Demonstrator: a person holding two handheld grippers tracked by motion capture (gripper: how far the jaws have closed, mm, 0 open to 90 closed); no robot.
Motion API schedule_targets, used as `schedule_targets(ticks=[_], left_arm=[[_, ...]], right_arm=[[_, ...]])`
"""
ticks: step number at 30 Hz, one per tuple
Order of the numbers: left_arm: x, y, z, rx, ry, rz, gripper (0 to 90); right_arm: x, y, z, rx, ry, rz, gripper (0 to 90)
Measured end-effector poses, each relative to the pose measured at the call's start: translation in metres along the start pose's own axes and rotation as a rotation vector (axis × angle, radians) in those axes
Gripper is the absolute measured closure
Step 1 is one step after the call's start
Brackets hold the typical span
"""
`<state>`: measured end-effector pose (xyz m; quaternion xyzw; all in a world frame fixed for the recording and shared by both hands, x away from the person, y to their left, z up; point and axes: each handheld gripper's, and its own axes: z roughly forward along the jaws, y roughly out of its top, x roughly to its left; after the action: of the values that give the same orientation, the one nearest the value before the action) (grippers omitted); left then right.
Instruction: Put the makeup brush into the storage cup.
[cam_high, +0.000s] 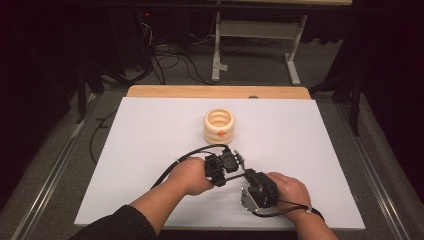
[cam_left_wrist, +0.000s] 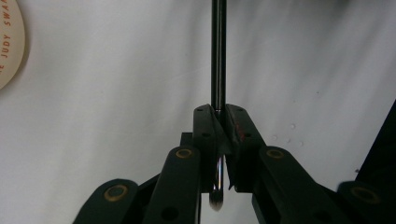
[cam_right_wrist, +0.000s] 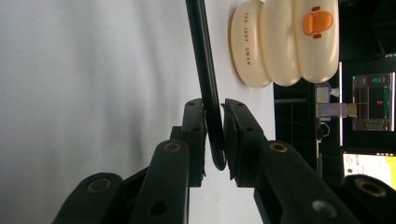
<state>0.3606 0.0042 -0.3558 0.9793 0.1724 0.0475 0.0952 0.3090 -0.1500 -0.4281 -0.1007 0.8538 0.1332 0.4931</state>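
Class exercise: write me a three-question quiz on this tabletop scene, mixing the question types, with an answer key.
1. True or false: the left gripper is shut on a thin rod.
2. What does the right gripper clamp? A) the rod's dark end B) the cream holder C) a cable
3. Fill in: the ribbed cream holder stands on the white ___, beyond both grippers.

Key: 1 true; 2 A; 3 board.

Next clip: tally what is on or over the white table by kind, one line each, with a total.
Cream ribbed ring-shaped holder with an orange duck face: 1
Thin dark rod with a shiny metal end, clamped at its two ends by the claws: 1
Hand-held claws, left and right: 2
Total: 4
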Motion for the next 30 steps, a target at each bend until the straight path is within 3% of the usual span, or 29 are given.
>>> schedule_targets(ticks=[9,30], left_arm=[[0.0002,0.0008,0.0007,-0.005,-0.004,-0.001,83.3],[0.001,0.0014,-0.0005,-0.01,-0.008,-0.004,83.2]], right_arm=[[0.0012,0.0017,0.0004,-0.01,0.001,-0.009,79.1],[0.0035,0.0019,0.0016,-0.021,0.003,-0.043,84.9]])
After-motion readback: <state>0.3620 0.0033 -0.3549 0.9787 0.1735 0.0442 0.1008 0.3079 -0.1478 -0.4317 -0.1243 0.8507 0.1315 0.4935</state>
